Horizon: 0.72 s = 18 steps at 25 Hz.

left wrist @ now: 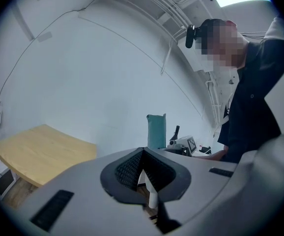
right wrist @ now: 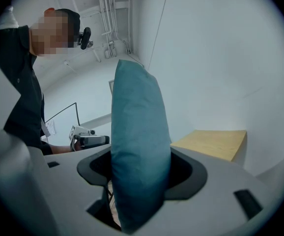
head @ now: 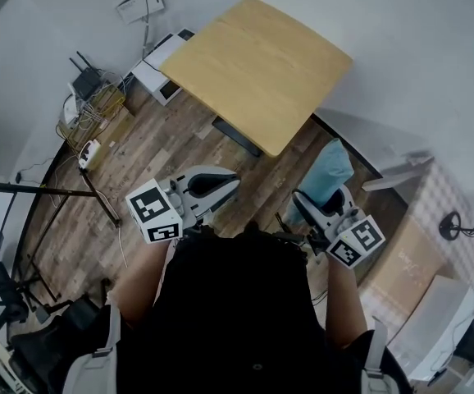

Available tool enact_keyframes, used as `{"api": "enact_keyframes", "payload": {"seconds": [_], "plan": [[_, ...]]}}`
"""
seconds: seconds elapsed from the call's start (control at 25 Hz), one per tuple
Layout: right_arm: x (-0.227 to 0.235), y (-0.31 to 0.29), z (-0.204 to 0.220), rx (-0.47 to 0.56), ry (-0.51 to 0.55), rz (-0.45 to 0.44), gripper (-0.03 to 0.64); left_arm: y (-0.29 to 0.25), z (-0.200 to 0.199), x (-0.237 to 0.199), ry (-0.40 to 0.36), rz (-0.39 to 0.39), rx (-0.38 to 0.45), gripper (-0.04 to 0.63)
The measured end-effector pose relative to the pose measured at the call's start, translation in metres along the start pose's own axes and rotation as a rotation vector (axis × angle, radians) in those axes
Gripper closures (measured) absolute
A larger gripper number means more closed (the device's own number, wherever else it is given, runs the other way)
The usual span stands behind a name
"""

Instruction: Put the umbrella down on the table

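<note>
A folded teal umbrella (head: 333, 167) in its sleeve stands upright from my right gripper (head: 319, 197), which is shut on it. In the right gripper view the umbrella (right wrist: 139, 146) fills the space between the jaws of the right gripper (right wrist: 138, 167). The light wooden table (head: 253, 64) lies ahead, apart from both grippers, and its top is bare. My left gripper (head: 234, 184) is held at the left, shut with nothing in it. The left gripper view shows its jaws (left wrist: 143, 157) meeting, with the umbrella (left wrist: 156, 131) and the table (left wrist: 39, 151) beyond.
White boxes (head: 159, 68) sit on the wooden floor left of the table, beside a router and a wire basket of cables (head: 93, 101). A black stand (head: 48, 191) reaches in from the left. Cardboard boxes (head: 409, 269) stand at the right by the wall.
</note>
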State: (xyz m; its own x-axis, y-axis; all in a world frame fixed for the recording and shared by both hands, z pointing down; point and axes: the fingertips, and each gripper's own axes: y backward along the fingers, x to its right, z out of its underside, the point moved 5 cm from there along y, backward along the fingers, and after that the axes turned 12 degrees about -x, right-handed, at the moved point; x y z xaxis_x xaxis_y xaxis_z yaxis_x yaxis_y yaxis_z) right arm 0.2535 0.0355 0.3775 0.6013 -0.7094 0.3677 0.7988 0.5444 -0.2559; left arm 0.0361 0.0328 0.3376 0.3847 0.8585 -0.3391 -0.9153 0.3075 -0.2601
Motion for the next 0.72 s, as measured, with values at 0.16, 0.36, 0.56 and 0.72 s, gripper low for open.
{"api": "enact_keyframes", "payload": {"seconds": [0.16,0.36,0.56,0.72], "plan": [[0.03,0.002,-0.006,-0.005,0.007,-0.007,0.322,-0.018,-0.005,-0.008,0.008,-0.032,0.007,0.583],[0.051,-0.006,-0.01,-0.007,-0.029,-0.01,0.322,-0.02,-0.005,-0.023,0.037,-0.056,-0.002,0.583],[0.063,-0.031,-0.016,-0.036,-0.029,-0.008,0.322,-0.017,-0.01,-0.052,0.055,-0.053,0.012,0.583],[0.071,-0.054,-0.031,-0.035,-0.019,0.018,0.322,-0.015,-0.019,-0.085,0.055,-0.02,0.018,0.583]]}}
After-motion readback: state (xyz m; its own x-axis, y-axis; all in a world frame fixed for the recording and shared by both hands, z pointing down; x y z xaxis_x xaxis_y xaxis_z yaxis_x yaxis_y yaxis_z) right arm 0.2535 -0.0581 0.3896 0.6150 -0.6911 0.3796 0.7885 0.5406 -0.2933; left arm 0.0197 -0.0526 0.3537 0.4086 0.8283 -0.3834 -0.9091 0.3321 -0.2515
